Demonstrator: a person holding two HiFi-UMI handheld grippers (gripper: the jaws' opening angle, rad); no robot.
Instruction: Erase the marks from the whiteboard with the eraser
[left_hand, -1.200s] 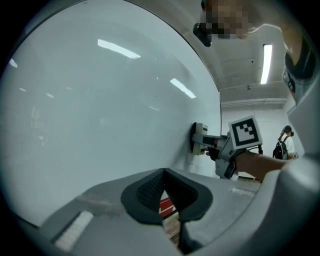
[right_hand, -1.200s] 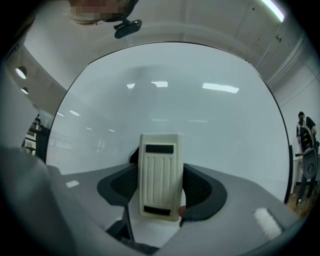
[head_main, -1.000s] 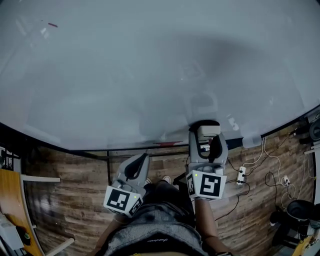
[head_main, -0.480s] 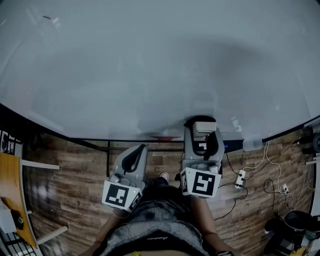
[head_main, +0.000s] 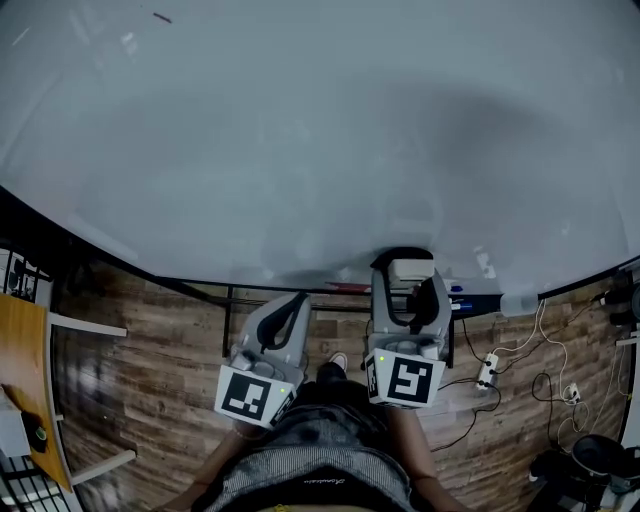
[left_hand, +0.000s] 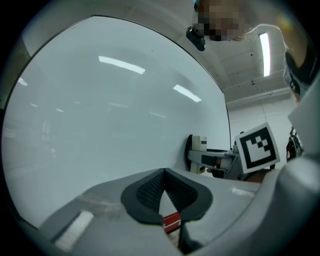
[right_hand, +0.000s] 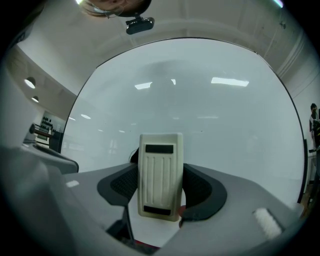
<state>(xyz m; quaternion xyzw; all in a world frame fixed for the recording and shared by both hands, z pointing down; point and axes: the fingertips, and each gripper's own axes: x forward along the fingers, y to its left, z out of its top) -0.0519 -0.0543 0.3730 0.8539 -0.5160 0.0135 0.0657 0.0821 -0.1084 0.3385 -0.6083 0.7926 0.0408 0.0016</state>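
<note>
1. While the right tongs (head_main: 410, 276) clamp the cream eraser (right_hand: 160, 175) from both sides, its pad appears to rest against the whiteboard (head_main: 300, 150) near the bottom edge.
2. Eraser's ribbed back carries two dark strips; any print on them is too small to read.
3. Left tongs (left_hand: 164, 173): tips pressed together, nothing held, low beside the right tongs.
4. Cube (head_main: 412, 380) on each gripper shows black-and-white square patterns only, no lettering.
5. Small dark mark (head_main: 161, 17) at the board's upper left; shape unclear.
6. Red object (left_hand: 171, 220) below the board, mostly hidden behind the left tongs.
</note>
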